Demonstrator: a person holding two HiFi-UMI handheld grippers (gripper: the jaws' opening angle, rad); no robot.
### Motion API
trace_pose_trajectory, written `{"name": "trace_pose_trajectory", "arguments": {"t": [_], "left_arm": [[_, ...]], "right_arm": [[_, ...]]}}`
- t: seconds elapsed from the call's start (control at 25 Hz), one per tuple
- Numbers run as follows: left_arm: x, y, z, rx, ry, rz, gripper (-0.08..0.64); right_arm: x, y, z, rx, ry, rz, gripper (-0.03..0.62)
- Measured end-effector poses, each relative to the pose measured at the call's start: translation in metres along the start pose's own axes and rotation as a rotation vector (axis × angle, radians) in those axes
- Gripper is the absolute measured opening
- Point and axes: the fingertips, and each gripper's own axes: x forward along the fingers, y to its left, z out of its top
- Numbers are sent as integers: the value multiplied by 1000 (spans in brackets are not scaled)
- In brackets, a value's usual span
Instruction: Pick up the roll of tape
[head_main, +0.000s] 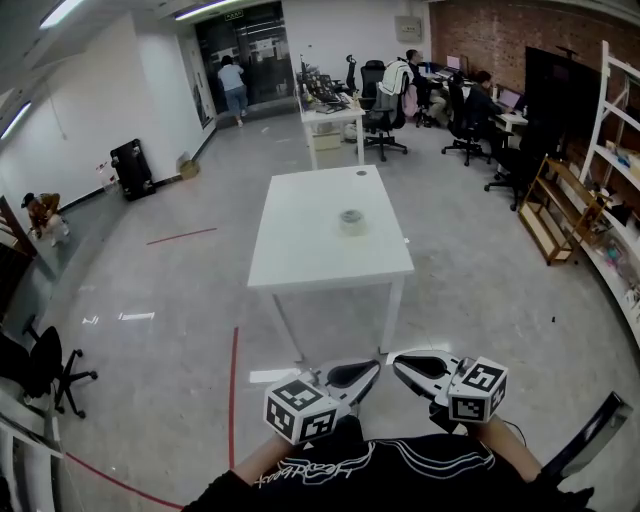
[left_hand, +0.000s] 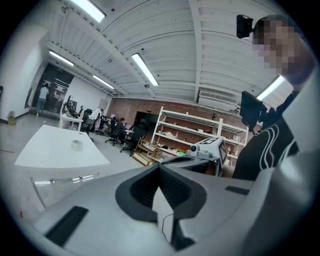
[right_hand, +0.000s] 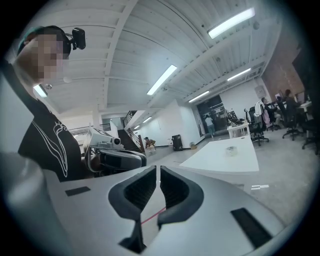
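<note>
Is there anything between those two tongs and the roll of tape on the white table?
Nothing visible does. The roll of tape lies on the white table; only bare floor and the table's near edge separate it from the left tongs and right tongs, both shut and empty.

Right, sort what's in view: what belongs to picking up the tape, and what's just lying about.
Job: roll of tape on the white table; left tool, right tool, both shut, empty.
Lying about: far desk, office chairs, wooden rack, black case by the wall.
</note>
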Motion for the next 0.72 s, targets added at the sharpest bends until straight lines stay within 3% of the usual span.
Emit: {"name": "trace_pose_trajectory", "arguments": {"t": [0.32,0.72], "left_arm": [[36,118,29,-51,30,-3,3],[64,287,87,-83,10,29,3]], "right_arm": [[78,-94,22,46,28,-19,17],[199,-215,81,17,61,-37,17]]}}
